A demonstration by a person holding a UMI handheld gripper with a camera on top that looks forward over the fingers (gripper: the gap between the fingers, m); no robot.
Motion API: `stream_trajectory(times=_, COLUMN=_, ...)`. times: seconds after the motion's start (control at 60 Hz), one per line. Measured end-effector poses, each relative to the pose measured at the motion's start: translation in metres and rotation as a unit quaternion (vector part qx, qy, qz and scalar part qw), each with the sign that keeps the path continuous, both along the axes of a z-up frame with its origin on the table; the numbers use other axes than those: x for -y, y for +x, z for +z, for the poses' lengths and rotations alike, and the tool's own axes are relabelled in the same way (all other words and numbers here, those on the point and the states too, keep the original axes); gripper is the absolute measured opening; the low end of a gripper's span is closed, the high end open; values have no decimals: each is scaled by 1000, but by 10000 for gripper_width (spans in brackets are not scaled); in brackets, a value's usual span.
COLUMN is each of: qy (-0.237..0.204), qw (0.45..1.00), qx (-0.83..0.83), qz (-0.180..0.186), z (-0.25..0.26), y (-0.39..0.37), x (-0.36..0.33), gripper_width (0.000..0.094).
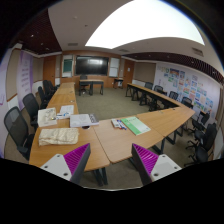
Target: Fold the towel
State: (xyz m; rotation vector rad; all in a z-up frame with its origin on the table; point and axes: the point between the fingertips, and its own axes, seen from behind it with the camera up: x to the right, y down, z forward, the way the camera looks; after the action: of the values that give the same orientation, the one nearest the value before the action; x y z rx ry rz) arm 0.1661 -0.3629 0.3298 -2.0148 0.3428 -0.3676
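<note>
A pale folded towel (58, 136) lies on the wooden table (110, 142) ahead of my left finger. A second pale cloth (47, 116) lies farther back on the same side. My gripper (112, 163) is held high above the table's near end, well clear of both. Its fingers (77, 162) with purple pads stand wide apart with nothing between them.
A green book and papers (132, 125) lie on the table to the right, a white paper stack (82, 119) mid-table. Black chairs (17, 128) line the left side and more chairs (203, 135) the right. Open floor (112, 104) lies inside the U of tables.
</note>
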Motion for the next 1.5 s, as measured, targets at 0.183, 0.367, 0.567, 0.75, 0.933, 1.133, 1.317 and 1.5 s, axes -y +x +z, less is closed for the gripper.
stream_trajectory(times=0.183, qy=-20, qw=1000, qx=-10, qz=0, z=-23, y=0, x=1, gripper_width=854)
stream_trajectory(times=0.367, qy=-60, qw=998, qx=-22, qz=7, z=-83, y=-24, x=0, gripper_width=854)
stream_trajectory(times=0.567, qy=-106, qw=991, qx=-49, qz=58, z=-163, y=-118, x=-26, gripper_width=851)
stream_trajectory(times=0.75, qy=-111, qw=984, qx=-64, qz=126, z=-210, y=-239, x=-107, gripper_width=857)
stream_trajectory(times=0.933, qy=-76, qw=977, qx=-82, qz=181, z=-223, y=-345, x=-230, gripper_width=857)
stream_trajectory(times=1.133, qy=-71, qw=973, qx=-42, qz=215, z=-250, y=-404, x=-362, gripper_width=852)
stream_trajectory(times=1.317, qy=-113, qw=969, qx=-20, qz=218, z=-307, y=-422, x=-430, gripper_width=761)
stream_trajectory(times=1.5, qy=-132, qw=969, qx=18, qz=210, z=-331, y=-409, x=-449, gripper_width=239)
